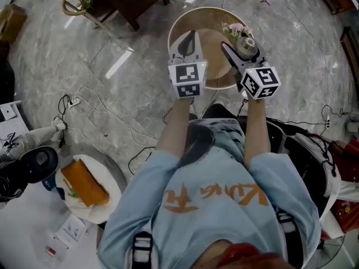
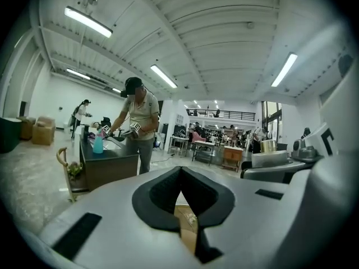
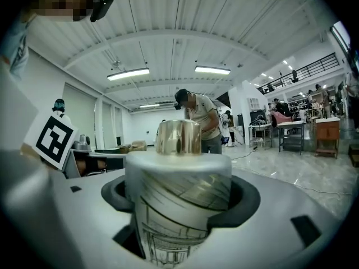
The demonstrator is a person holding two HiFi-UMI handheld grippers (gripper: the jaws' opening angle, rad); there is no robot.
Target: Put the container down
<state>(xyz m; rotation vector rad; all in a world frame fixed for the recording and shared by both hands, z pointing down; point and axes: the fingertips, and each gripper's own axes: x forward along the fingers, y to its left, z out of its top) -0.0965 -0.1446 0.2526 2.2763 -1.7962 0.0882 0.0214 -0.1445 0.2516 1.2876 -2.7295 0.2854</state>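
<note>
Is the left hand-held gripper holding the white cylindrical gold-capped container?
No, the left hand-held gripper is empty; the right hand-held gripper clamps that container.

Grey floor (image 1: pixel 140 83), possibly marble; round table (image 1: pixel 208 20); ceiling strip lights (image 2: pixel 87 21).

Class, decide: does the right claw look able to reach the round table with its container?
Probably yes: the right claw, shut on the container, hangs over the round table, and nothing shows between them.

Both arms extended forward; left gripper (image 1: pixel 189 40) jaws together, right gripper (image 1: pixel 239 50) clamped on container (image 3: pixel 180 198).
</note>
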